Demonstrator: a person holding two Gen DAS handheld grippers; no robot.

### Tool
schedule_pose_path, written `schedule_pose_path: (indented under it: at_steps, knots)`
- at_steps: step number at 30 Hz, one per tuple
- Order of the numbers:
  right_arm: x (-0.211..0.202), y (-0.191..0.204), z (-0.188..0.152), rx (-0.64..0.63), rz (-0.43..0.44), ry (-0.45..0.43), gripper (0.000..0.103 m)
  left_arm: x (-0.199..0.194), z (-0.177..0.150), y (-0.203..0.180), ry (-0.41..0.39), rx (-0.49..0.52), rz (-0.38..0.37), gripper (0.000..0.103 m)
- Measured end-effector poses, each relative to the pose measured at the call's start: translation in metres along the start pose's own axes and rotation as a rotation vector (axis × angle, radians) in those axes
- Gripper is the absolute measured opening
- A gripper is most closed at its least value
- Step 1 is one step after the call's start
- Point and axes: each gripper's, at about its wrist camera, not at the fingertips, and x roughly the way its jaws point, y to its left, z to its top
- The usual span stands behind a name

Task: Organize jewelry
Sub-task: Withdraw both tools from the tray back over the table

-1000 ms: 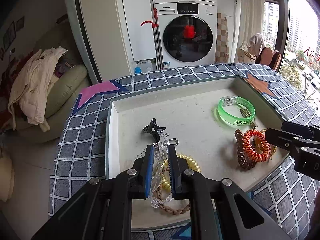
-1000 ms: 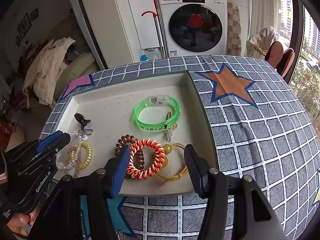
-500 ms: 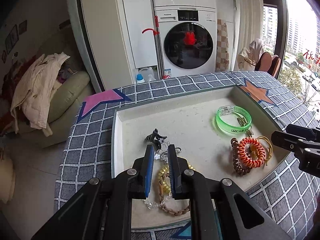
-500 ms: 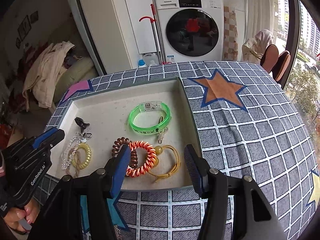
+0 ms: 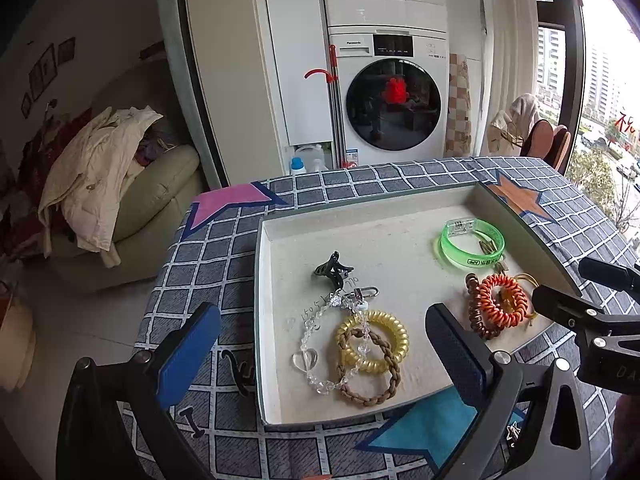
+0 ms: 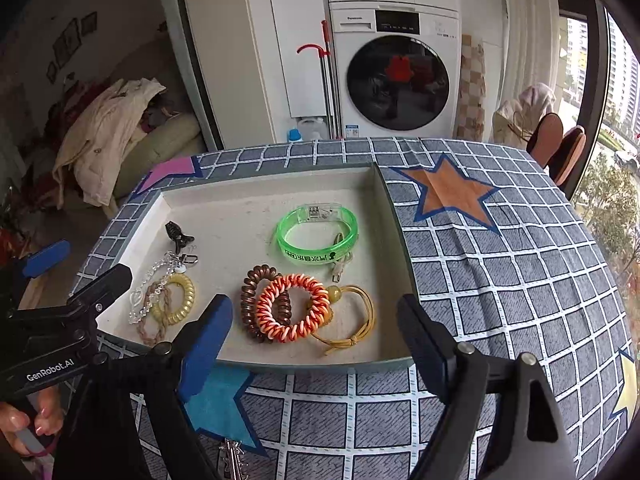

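Note:
A shallow beige tray point(image 5: 264, 280) lies on the checked tablecloth. In its near left part a clear crystal bead chain point(image 5: 308, 360) lies loose across a yellow coil hair tie point(image 5: 394, 338) and a brown braided band point(image 5: 372, 394), behind them a black claw clip point(image 5: 332, 270). My left gripper point(image 5: 322, 314) hovers over this pile, jaws opening wide, nothing pressed between them. A green bangle point(image 6: 316, 232), an orange coil tie point(image 6: 292, 312), a brown coil point(image 6: 252, 292) and a yellow cord bracelet point(image 6: 356, 320) lie to the right. My right gripper point(image 6: 315, 306) hangs above them, jaws opening, holding nothing.
The tablecloth point(image 6: 500, 280) with coloured stars covers a round table. Behind it stand a washing machine point(image 5: 394, 96) and a sofa with a pale jacket point(image 5: 96, 168). Chairs point(image 6: 556, 144) stand at the right. A hand point(image 6: 24, 424) holds the left gripper's handle.
The left gripper, shut on the crystal chain earlier, has opened wide and drawn back and up; the chain now lies loose in the tray. The right gripper's jaws have widened.

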Motion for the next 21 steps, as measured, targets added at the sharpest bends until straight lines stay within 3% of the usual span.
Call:
schedule_pose_path:
  at_steps: [10,21]
  knots:
    - [-0.017,-0.002,-0.017,0.033,-0.02,-0.063,0.089,-0.019,-0.023,0.006,0.009,-0.06,0.02,0.103]
    - [-0.038,0.006,-0.04,-0.018,-0.038,-0.116,0.089,-0.038,-0.048,0.007,-0.001,-0.116,0.058,0.103]
